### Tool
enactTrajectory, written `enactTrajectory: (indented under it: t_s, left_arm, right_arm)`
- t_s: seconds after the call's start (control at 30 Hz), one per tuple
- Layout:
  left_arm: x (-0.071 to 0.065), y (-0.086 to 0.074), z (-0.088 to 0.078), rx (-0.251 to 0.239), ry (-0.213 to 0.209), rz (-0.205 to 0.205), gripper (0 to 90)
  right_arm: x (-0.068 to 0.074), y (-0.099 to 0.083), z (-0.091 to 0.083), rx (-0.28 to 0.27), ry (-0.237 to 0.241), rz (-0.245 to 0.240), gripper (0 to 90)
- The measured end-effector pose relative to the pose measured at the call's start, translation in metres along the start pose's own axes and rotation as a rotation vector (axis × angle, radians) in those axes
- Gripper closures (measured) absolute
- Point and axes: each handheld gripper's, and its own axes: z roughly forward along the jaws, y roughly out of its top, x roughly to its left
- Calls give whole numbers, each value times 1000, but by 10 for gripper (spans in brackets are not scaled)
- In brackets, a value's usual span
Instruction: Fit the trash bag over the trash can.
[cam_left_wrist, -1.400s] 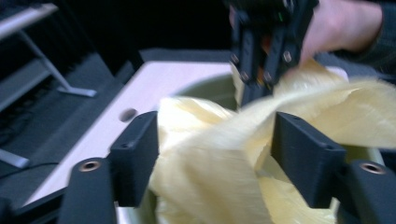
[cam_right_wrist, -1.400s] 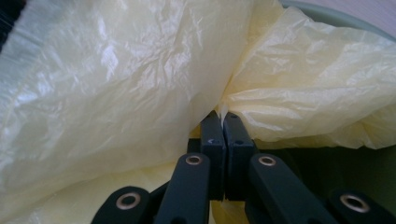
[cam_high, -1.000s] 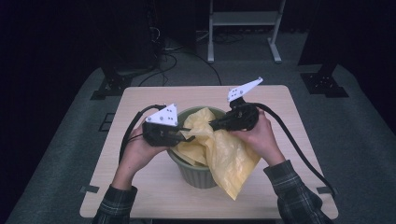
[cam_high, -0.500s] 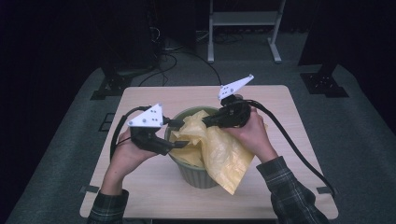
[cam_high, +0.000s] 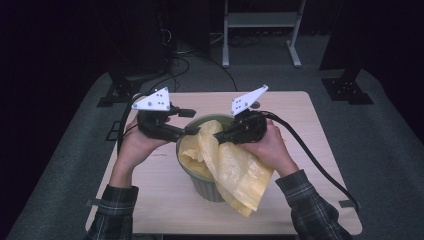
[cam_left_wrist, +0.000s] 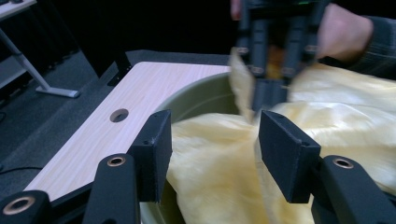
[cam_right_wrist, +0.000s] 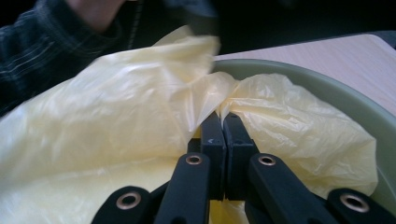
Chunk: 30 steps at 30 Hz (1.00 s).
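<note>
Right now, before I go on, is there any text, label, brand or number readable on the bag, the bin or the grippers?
None can be read.
The yellow bag is plain.
The green bin shows no label.
The left gripper and right gripper carry no legible marks.

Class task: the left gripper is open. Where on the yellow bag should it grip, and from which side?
Probably the loose bag film inside the bin's left rim, approached from the left: the left gripper already straddles it, while the right gripper pinches the far fold.

Light wood table with a round hole, grey carpet floor, white shelf frame, floor cables
</note>
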Motion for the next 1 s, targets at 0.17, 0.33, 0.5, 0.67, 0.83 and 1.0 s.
enactTrajectory:
  t_s: [0.17,0.33,0.5,0.67,0.83,1.0]
  left_arm:
    - [18,7,-7,-3,55,-17,441]
    - [13,10,3,17,-17,7,430]
    - [0,-2,25,51,-122,18,400]
    - [-10,-8,31,60,-186,52,396]
    - [-15,-11,38,84,-215,68,387]
    - [-16,-13,43,109,-218,70,638]
  right_arm:
    - [3,-2,0,47,-10,-20,890]
    - [6,-1,0,31,5,-40,890]
    - [5,0,-5,-19,-8,-47,889]
    - [5,2,-10,-27,-46,-56,884]
    - [3,4,-13,-76,-47,-49,883]
    - [2,8,-6,-72,-42,-49,859]
